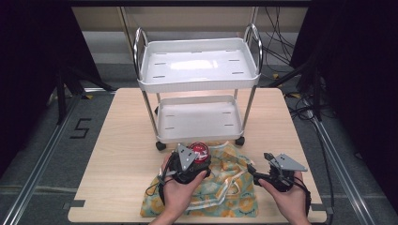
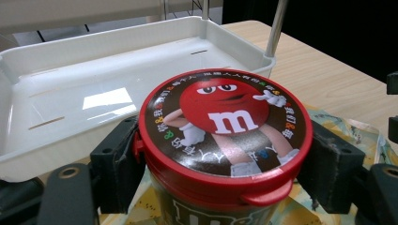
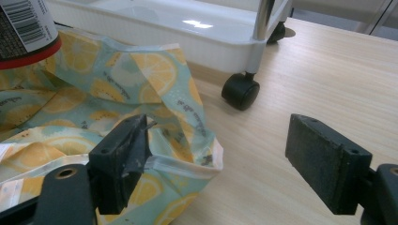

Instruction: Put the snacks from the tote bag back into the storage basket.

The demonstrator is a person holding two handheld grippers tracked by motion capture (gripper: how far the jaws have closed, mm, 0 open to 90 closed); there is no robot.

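A round candy can (image 1: 199,152) with a red lid stands upright on a lemon-print fabric bag (image 1: 225,187) at the table's near side. My left gripper (image 1: 197,157) is shut on the can, just under the lid. In the left gripper view the lid (image 2: 225,122) carries a red cartoon figure, and both pads (image 2: 119,164) press the can's sides. My right gripper (image 1: 259,162) is open at the bag's right edge. In the right gripper view one of its fingers (image 3: 122,159) lies over the bag's hem (image 3: 183,164) and the other is above bare wood.
A white two-tier cart (image 1: 199,65) stands on the wooden table (image 1: 126,154) just behind the bag; its lower tray (image 2: 94,89) is close in front of the can. One black caster (image 3: 240,91) sits near the bag's corner. Cables lie on the floor at right.
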